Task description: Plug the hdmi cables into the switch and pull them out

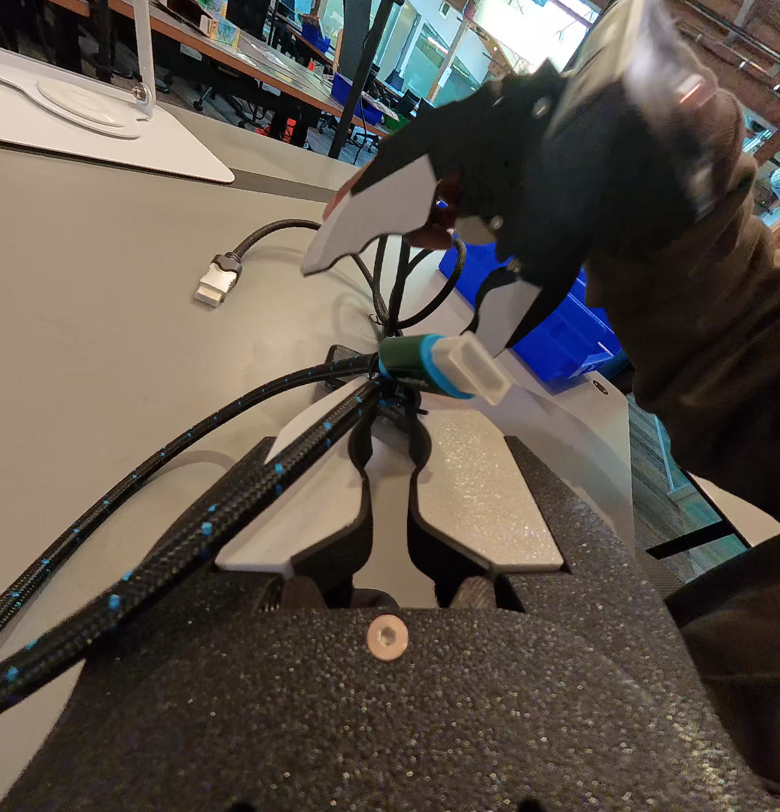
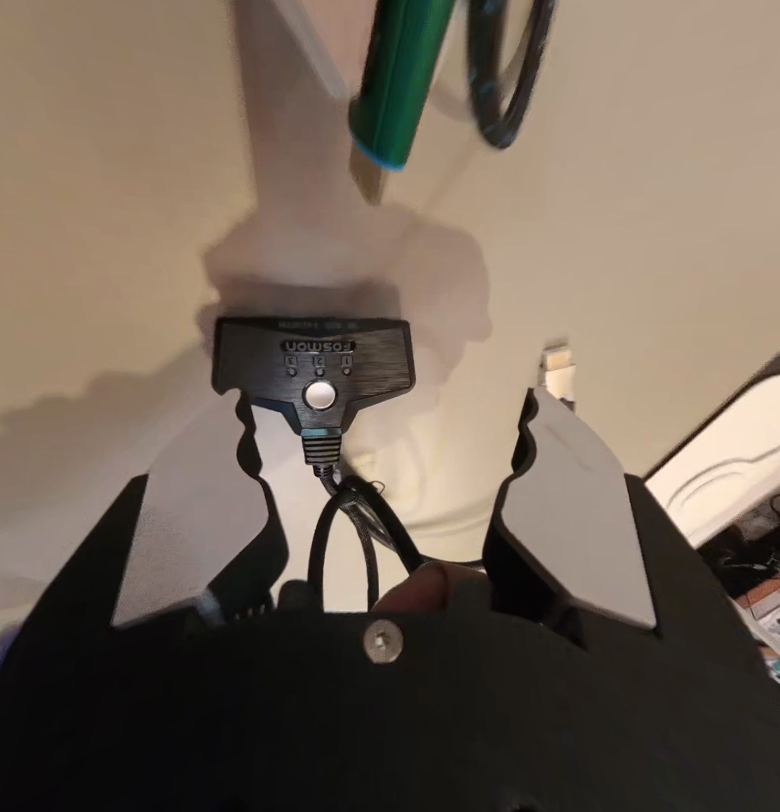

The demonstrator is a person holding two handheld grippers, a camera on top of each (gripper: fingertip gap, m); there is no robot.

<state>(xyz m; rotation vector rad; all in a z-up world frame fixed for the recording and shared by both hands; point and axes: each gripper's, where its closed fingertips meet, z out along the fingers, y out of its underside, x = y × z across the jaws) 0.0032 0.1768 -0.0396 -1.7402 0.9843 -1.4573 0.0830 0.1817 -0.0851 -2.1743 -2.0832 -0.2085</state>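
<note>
The left tongs [image 1: 390,422] are closed on a black braided cable with blue flecks [image 1: 230,496], just behind its green, blue-ringed plug with a clear cap [image 1: 441,367]. The right tongs [image 2: 381,422] are spread wide, ungripping, above a black switch box with a round silver button [image 2: 313,364] lying on the grey bench [image 1: 115,307].

The left wrist view looks low along its fingers across the grey counter [image 1: 115,351], close in. The right wrist view faces steeply down, nearer. The 2 views share the green plug [image 1: 428,367] and black switch box [image 2: 313,356].
</note>
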